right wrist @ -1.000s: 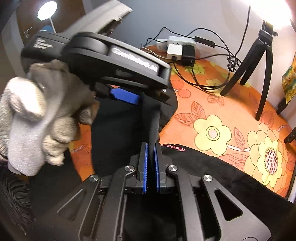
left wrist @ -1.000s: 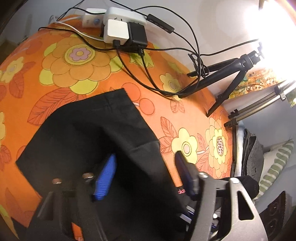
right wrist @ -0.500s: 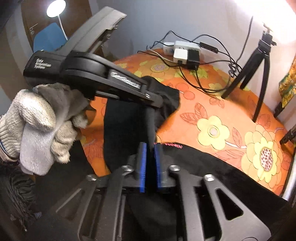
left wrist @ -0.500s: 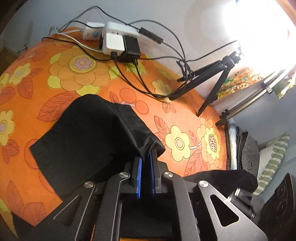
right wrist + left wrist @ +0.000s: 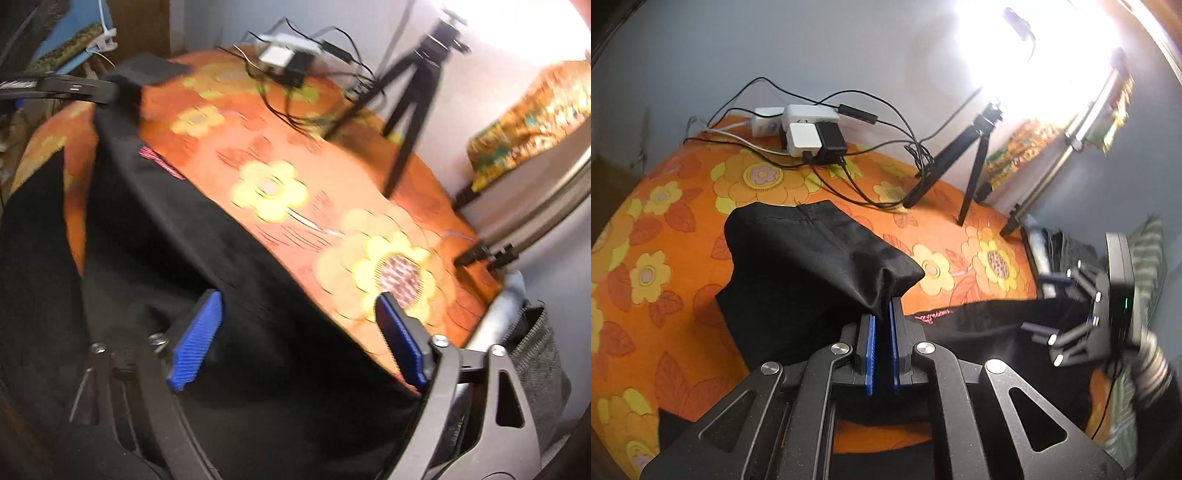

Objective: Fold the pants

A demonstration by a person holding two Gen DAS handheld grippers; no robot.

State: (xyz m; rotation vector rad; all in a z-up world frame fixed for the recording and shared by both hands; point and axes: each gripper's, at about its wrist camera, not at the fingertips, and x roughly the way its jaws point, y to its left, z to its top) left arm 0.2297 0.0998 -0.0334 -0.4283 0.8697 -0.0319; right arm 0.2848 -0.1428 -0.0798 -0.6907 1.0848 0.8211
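Pinching a bunched fold of the black pants (image 5: pixel 820 258) between its blue pads, the left claw (image 5: pixel 882 314) lifts it off the flowered counter (image 5: pixel 665 236), while the right claw (image 5: pixel 295 328) is opening, pads clear of the fabric below.

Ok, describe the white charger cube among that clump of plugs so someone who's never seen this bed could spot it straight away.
Start at the orange flowered bedspread and go to its far edge by the grey wall, where thin black cables gather at a white power strip. The white charger cube sits at the strip's front. It alone is a plain white square block, with a black adapter right beside it.
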